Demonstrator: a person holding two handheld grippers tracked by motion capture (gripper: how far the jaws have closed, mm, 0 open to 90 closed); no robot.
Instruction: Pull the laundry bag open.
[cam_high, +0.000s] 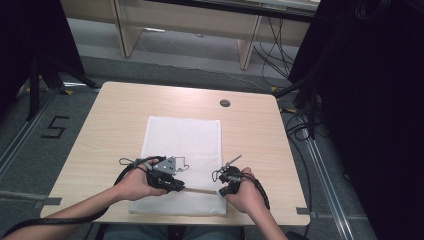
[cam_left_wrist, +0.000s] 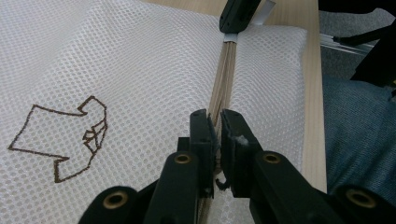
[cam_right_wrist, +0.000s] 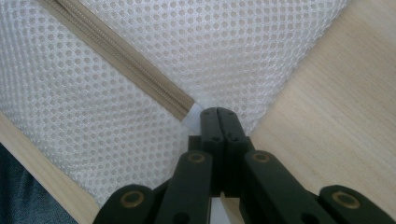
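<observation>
A white mesh bag (cam_high: 182, 135) lies flat on the wooden table (cam_high: 110, 125). A beige zipper (cam_high: 200, 190) runs along its near edge. My left gripper (cam_high: 177, 187) sits at the zipper's left part. In the left gripper view its jaws (cam_left_wrist: 218, 121) pinch the beige zipper band (cam_left_wrist: 224, 74), which runs away over the mesh bag (cam_left_wrist: 116, 70) to the right gripper (cam_left_wrist: 231, 28). My right gripper (cam_high: 220, 191) is at the zipper's right end. In the right gripper view its gripper (cam_right_wrist: 218, 112) is shut on the white tab (cam_right_wrist: 194, 114) where the zipper (cam_right_wrist: 121, 60) stops.
A brown outline drawing of a shirt (cam_left_wrist: 65, 140) marks the mesh. A round dark hole (cam_high: 225, 103) sits near the table's far edge. The person's lap in blue cloth (cam_left_wrist: 359, 130) is close to the near edge. Black curtains, stands and cables flank the table.
</observation>
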